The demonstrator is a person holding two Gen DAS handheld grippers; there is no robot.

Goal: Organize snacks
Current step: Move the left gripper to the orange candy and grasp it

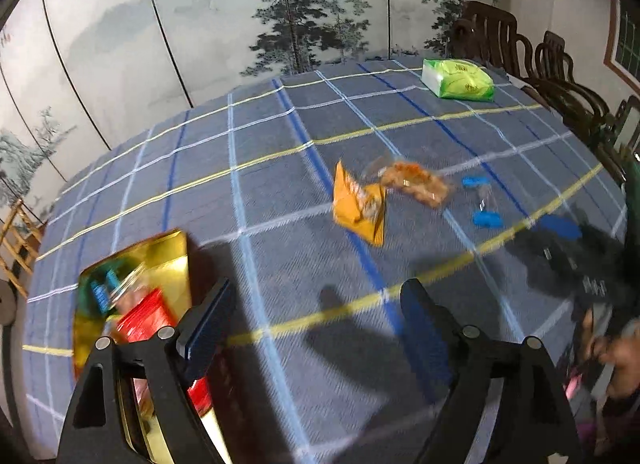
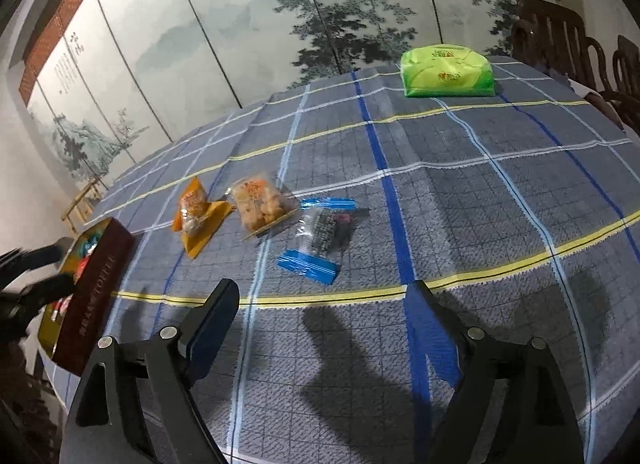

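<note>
A gold-lined box with several snacks in it sits at the lower left of the left wrist view; its dark red side shows in the right wrist view. Three packets lie mid-table: an orange one, a clear one with biscuits, and a clear one with blue ends. My left gripper is open and empty, just right of the box. My right gripper is open and empty, a little short of the blue-ended packet.
A green tissue pack lies at the far side of the checked tablecloth. Dark wooden chairs stand at the right edge. A painted folding screen runs behind the table. A person's hand shows at lower right.
</note>
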